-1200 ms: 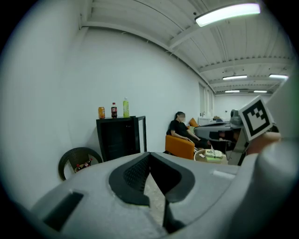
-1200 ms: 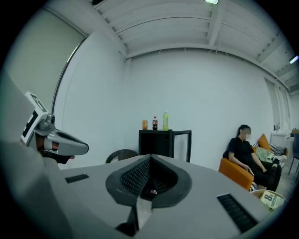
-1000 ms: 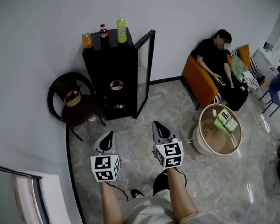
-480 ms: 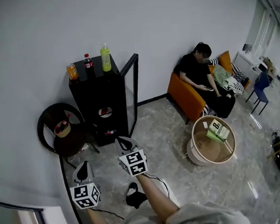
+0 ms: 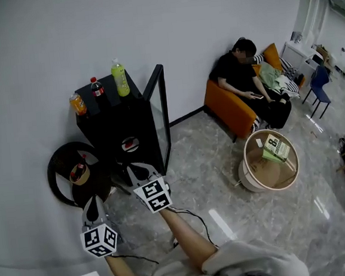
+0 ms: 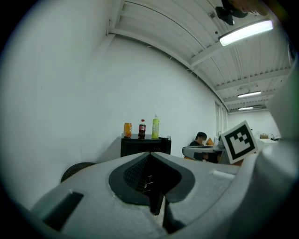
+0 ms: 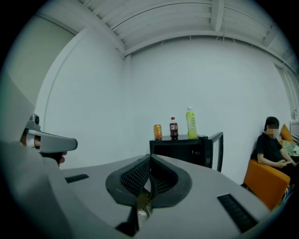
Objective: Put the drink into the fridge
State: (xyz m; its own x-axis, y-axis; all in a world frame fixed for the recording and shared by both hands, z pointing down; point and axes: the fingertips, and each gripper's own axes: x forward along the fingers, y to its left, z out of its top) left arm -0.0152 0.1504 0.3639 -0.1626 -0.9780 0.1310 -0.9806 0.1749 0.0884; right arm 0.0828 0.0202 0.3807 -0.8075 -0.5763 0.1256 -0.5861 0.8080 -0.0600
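Observation:
Three drinks stand on top of the black fridge [image 5: 124, 129]: an orange can [image 5: 77, 104], a cola bottle [image 5: 96, 87] and a green bottle [image 5: 119, 78]. The fridge's glass door [image 5: 160, 114] stands open to the right. My right gripper [image 5: 133, 170] is shut and empty, its tip close to the fridge's lower front. My left gripper [image 5: 93, 208] is also shut and empty, further back by the round chair. Both gripper views look level at the fridge [image 6: 145, 145] [image 7: 187, 148] with the green bottle [image 6: 155, 127] [image 7: 191, 123] above; the jaws [image 6: 150, 153] [image 7: 150, 157] meet.
A round black chair [image 5: 64, 168] with a small basket [image 5: 78, 172] stands left of the fridge, against the wall. A person sits on an orange sofa [image 5: 230, 111] to the right. A round wooden tub [image 5: 272, 177] holding a green box sits on the floor.
Both grippers have moved towards the fridge, which now sits nearer in view. The right gripper leads and the left trails at lower left. Both stayed shut.

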